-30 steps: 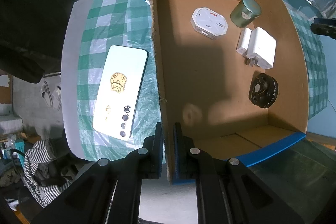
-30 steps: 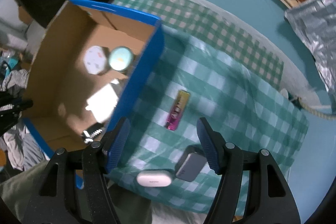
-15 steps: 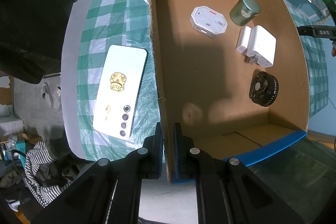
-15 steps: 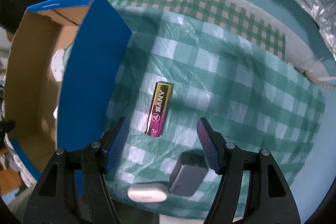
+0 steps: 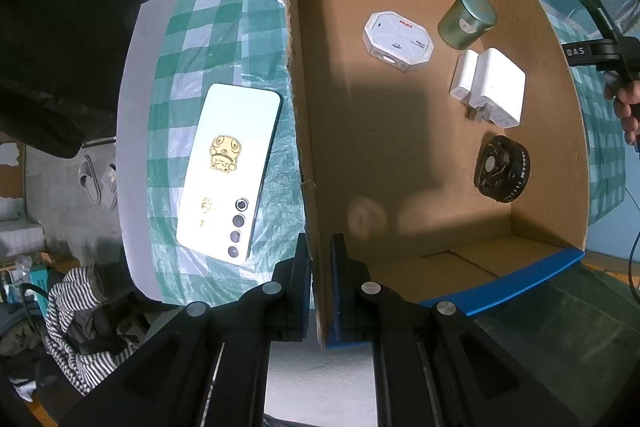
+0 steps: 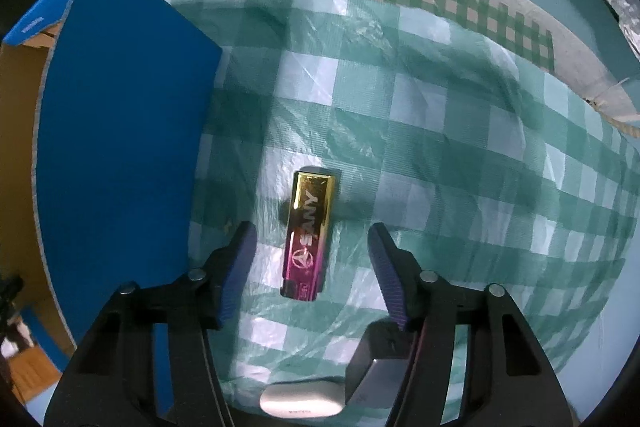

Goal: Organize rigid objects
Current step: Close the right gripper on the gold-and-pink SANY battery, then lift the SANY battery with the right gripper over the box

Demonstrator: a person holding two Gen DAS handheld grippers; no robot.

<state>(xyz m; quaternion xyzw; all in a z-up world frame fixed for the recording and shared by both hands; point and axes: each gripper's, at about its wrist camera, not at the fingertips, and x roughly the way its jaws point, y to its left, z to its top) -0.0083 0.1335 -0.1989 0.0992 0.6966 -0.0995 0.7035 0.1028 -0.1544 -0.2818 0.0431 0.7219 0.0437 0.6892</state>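
Right gripper (image 6: 310, 259), jaws apart, straddles the lighter (image 6: 309, 233) on the cloth (image 6: 440, 147) beside the box (image 6: 120, 155); light, stiff, likely slick, best pinched across its long sides, while left gripper (image 5: 320, 283) clamps the box wall.

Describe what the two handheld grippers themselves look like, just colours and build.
Both are black plastic frames with round silver pivot screws. The left gripper has flat black fingers faced with blue pads. The right gripper has angled fingers carrying ribbed blue-purple pads. No sleeves show.
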